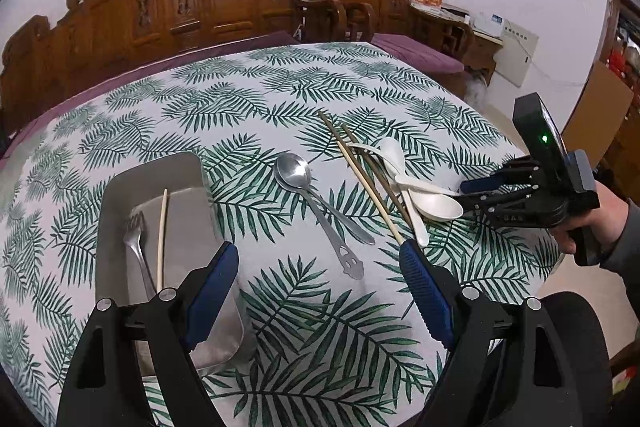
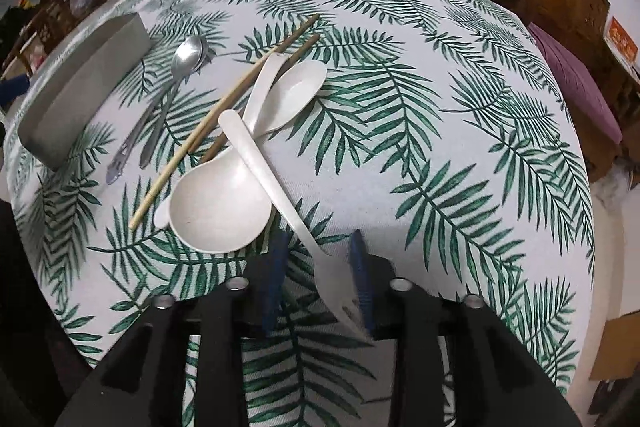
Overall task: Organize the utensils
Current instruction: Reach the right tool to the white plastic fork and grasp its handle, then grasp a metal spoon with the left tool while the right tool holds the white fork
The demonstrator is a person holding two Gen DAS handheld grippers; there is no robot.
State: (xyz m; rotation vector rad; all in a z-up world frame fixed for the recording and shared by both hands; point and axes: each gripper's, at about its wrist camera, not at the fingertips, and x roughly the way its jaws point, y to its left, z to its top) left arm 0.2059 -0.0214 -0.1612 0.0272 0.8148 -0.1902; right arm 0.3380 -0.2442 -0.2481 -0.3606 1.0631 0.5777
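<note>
A grey metal tray (image 1: 120,187) at the left holds a metal fork (image 1: 136,247) and one pale chopstick (image 1: 162,239). My left gripper (image 1: 320,259) is open and empty, above the tablecloth between the tray and two metal spoons (image 1: 320,211). Loose chopsticks (image 1: 360,179) and white plastic spoons (image 1: 436,205) lie to the right. In the right wrist view, my right gripper (image 2: 320,243) is open around the head of a white plastic fork (image 2: 280,183), which lies across a white spoon (image 2: 216,207). The tray (image 2: 80,95) and metal spoons (image 2: 176,83) show at the left.
The table carries a white cloth with green fern leaves (image 1: 320,99). Carved wooden benches with purple cushions (image 1: 420,53) stand behind it. The table's right edge (image 1: 540,259) is close to the right gripper.
</note>
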